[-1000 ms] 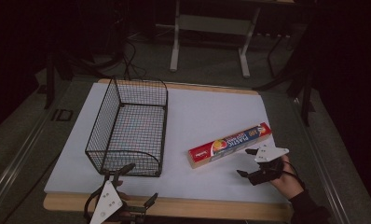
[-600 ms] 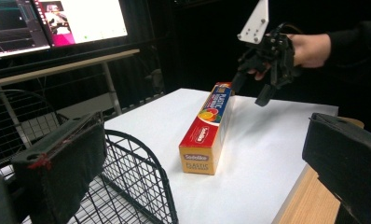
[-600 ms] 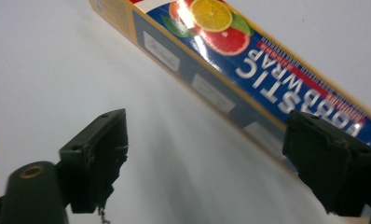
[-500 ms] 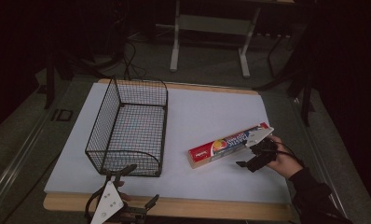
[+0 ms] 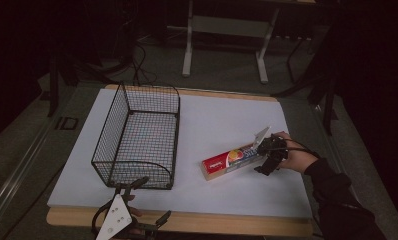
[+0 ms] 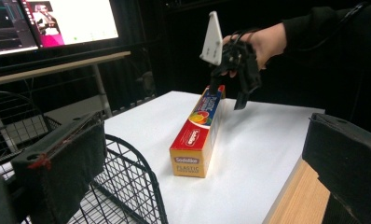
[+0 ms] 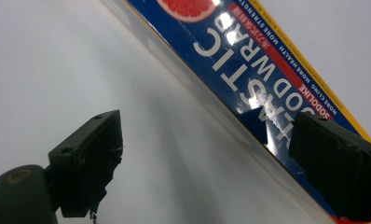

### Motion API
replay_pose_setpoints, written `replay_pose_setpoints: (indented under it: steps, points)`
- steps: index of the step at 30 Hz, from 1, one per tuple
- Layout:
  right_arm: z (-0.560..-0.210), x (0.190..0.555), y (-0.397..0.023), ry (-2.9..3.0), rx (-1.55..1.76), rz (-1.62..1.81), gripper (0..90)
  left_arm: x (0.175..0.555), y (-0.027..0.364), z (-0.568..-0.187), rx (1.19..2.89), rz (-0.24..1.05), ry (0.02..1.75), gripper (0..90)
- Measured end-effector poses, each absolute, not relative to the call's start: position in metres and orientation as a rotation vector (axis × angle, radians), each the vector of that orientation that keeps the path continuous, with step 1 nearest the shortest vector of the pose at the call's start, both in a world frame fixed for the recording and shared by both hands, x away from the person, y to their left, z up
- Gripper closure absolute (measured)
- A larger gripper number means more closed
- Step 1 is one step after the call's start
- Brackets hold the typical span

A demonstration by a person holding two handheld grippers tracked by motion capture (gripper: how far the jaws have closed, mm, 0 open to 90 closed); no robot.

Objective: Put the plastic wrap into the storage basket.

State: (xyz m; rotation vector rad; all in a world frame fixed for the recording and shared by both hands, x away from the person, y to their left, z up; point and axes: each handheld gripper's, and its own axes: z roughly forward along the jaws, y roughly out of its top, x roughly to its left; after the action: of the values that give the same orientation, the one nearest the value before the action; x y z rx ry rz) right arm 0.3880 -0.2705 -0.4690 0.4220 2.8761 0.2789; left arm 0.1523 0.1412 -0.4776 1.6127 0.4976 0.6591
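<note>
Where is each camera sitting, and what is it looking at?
High view: above the table's near side, looking forward and down at the wire basket, the plastic wrap box, a hand and sleeve.
Left gripper view: rides the left gripper, low by the basket, facing the box between its black jaws.
Right gripper view: rides the right gripper, looking down close over the box.
All three share the box.

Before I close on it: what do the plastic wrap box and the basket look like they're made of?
The plastic wrap box looks like glossy printed cardboard: sharp folded edges, and glare on its print in the right gripper view. The basket looks like thin dark-coated metal wire: an open grid you see the white table through. The right gripper is open over the box.
</note>
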Motion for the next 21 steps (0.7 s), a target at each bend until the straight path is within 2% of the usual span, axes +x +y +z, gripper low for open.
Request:
replay_pose_setpoints:
  steps: [14,15,21]
  points:
    - [-0.470,0.410,-0.238,2.890,0.168,-0.005,10.0,0.152,0.143,-0.478,1.608,0.647,0.504,0.2]
    - [-0.474,0.411,-0.229,2.885,0.074,-0.038,10.0,0.152,0.143,-0.478,1.608,0.647,0.504,0.2]
    - [-0.484,0.413,-0.216,2.880,-0.014,-0.103,10.0,0.153,0.144,-0.478,1.606,0.641,0.508,0.2]
